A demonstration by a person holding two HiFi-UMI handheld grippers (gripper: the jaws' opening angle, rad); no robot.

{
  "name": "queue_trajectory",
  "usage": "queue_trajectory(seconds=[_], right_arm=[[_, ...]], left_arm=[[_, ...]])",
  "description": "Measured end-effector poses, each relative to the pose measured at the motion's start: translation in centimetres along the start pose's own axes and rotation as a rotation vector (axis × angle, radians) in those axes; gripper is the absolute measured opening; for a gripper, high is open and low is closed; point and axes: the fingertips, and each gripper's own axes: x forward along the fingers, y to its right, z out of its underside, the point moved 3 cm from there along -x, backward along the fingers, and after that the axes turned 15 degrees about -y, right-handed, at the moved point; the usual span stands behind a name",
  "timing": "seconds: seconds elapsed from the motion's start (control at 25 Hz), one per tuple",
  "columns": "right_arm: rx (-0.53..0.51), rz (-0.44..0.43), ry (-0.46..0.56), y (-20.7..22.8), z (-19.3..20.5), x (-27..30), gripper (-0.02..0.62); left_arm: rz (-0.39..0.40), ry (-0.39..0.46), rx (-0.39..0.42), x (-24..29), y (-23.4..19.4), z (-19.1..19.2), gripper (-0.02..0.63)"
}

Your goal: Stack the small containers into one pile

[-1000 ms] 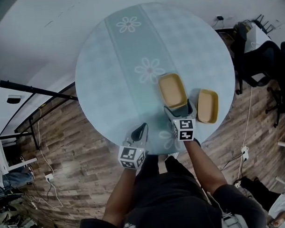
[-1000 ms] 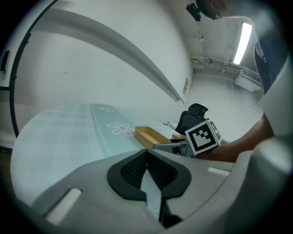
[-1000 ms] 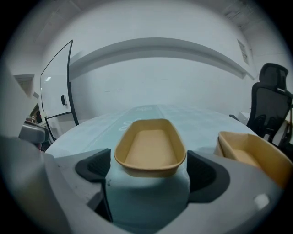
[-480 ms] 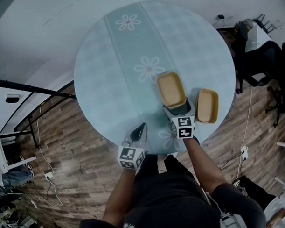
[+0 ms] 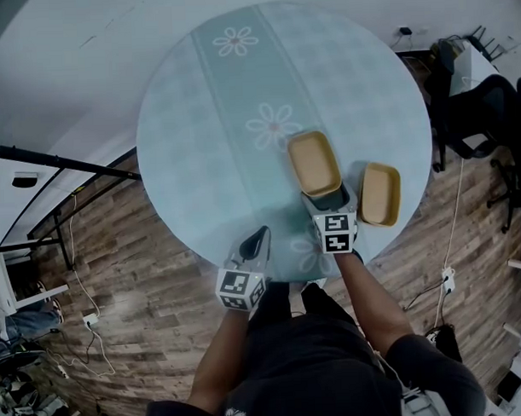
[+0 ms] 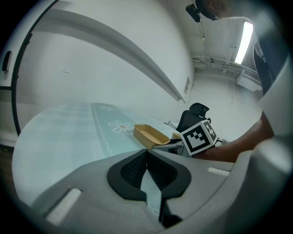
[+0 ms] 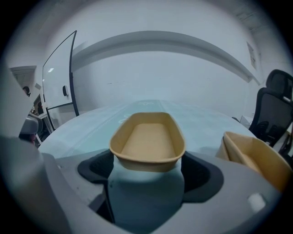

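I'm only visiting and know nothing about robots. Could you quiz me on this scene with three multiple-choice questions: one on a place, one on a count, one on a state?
1. Where do the containers lie?
A) on the floor
B) on a chair
C) on the round table

2. How many containers are there?
A) one
B) two
C) four

3. How do the jaws of the left gripper stand?
A) together, empty
B) wide apart
C) clamped on a container

Answers: 1 C, both rest on its top. 2 B, two tan ones lie side by side, unstacked. 3 A, its own view shows them meeting with nothing between.
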Motion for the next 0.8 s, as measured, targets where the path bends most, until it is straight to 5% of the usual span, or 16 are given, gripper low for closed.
queue_trajectory(seconds=[0.8], right_arm=[[0.012,0.019,0.07,-0.3,-0.5,-2.2,0.426]], left_arm=[[0.013,-0.007,0.012,-0.5,0.7,0.6,0.005]])
